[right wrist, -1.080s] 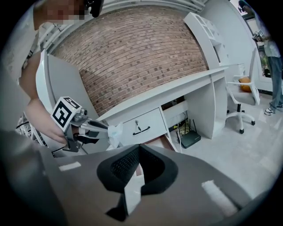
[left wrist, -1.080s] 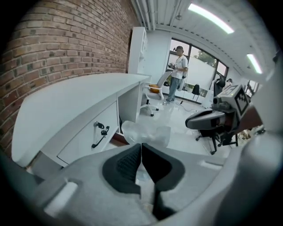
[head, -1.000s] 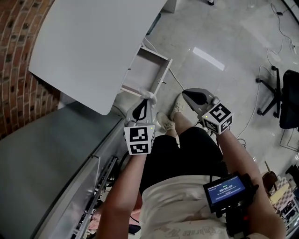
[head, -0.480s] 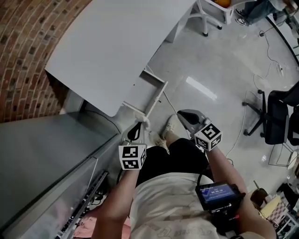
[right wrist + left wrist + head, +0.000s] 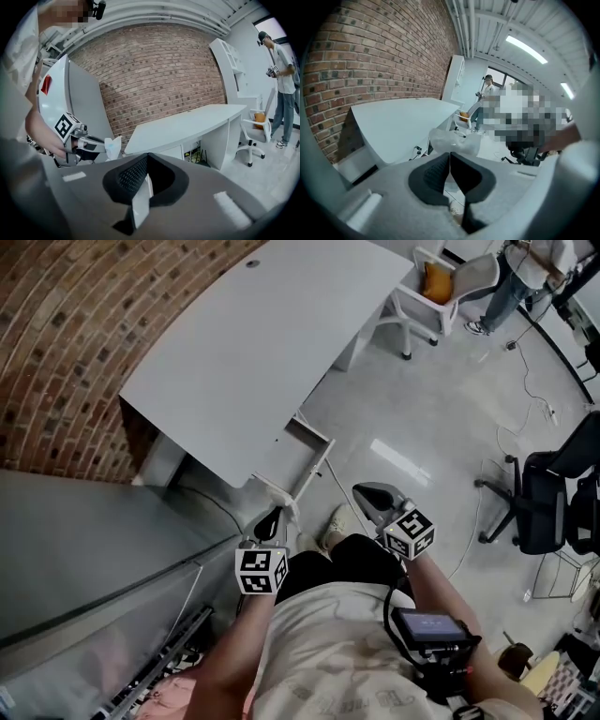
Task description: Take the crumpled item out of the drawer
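We have the left claw (image 5: 450, 154) clamped on the wad (image 5: 453, 139), which sticks out past its tips and is clear of the drawer (image 5: 302, 454). In the head view the open drawer lies at 1 o'clock from the wad, under the desk (image 5: 253, 343) edge. Our right claw (image 5: 147, 155) sits at 3 o'clock from the left one, jaws together on nothing, above the floor (image 5: 422, 427).
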Action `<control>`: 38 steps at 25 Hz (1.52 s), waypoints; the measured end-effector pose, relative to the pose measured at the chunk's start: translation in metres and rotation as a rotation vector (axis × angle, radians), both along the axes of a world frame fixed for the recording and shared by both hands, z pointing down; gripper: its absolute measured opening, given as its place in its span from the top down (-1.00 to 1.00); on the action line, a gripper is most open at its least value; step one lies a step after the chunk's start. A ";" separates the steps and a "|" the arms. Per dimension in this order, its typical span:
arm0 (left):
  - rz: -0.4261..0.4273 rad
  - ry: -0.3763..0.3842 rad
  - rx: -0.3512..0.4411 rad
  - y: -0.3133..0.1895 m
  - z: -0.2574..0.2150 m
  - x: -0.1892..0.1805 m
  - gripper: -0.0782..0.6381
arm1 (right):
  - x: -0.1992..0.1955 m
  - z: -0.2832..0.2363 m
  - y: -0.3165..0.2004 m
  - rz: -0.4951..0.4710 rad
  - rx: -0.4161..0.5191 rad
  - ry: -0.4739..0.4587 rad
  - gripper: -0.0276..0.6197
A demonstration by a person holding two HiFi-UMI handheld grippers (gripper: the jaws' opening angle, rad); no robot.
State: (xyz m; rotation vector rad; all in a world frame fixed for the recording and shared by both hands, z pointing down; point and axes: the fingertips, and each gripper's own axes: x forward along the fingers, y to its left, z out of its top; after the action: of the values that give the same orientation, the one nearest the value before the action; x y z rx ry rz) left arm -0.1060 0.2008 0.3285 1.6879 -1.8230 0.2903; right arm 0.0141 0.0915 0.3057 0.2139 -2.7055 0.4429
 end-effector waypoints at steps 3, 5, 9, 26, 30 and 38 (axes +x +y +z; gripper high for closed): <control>-0.008 0.001 0.019 0.006 -0.012 -0.002 0.75 | -0.003 -0.014 0.002 -0.008 0.019 -0.013 0.89; -0.003 -0.002 0.020 0.013 -0.018 0.000 0.75 | -0.004 -0.023 0.005 -0.004 0.024 -0.018 0.89; 0.020 -0.013 0.044 0.019 -0.030 0.003 0.75 | -0.008 -0.041 0.000 0.017 0.048 -0.031 0.89; -0.005 -0.053 0.143 0.043 -0.083 -0.010 0.75 | -0.006 -0.104 0.016 0.007 0.130 -0.116 0.89; 0.021 -0.049 0.159 0.041 -0.091 0.000 0.75 | -0.001 -0.111 0.026 0.003 0.132 -0.135 0.89; 0.043 -0.061 0.201 0.035 -0.112 0.006 0.75 | 0.009 -0.108 0.040 -0.019 0.134 -0.120 0.89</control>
State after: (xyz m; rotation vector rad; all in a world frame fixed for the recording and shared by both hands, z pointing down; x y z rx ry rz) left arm -0.1001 0.2354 0.2164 1.8756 -1.9154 0.1833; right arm 0.0228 0.1317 0.1977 0.2050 -2.8550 0.2766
